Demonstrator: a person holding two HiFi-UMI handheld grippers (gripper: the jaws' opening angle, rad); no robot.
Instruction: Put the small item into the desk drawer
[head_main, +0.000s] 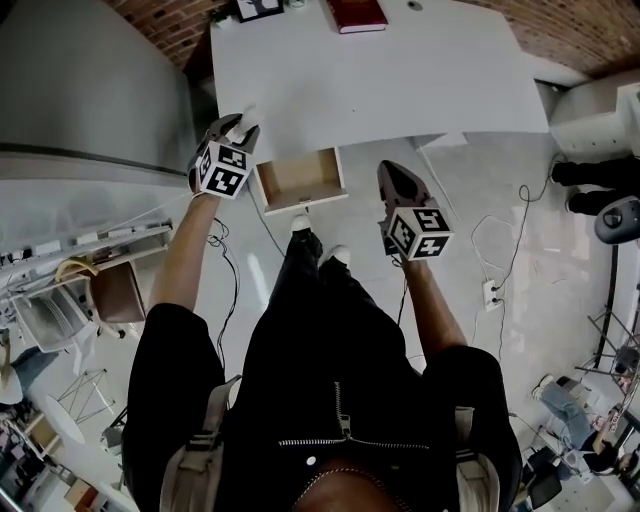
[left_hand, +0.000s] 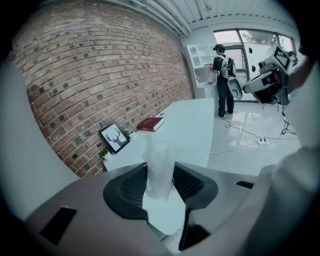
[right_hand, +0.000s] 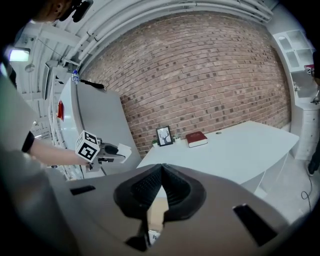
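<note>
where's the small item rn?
The small item is clamped in the left gripper, at the near-left corner of the desk in the head view, just left of the open drawer.

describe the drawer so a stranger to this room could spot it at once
Find the white desk against the brick wall. Under its near edge, beside the left gripper holding the small white item, one drawer is pulled out. Its tan wooden inside stands out against the all-white desk.

We log: white desk (head_main: 400, 90); red book (head_main: 357, 14); red-brown brick wall (right_hand: 200, 75); pale wood drawer (head_main: 300, 178); black-and-white patterned marker cube (head_main: 222, 170); translucent white small item (left_hand: 160, 170).
</note>
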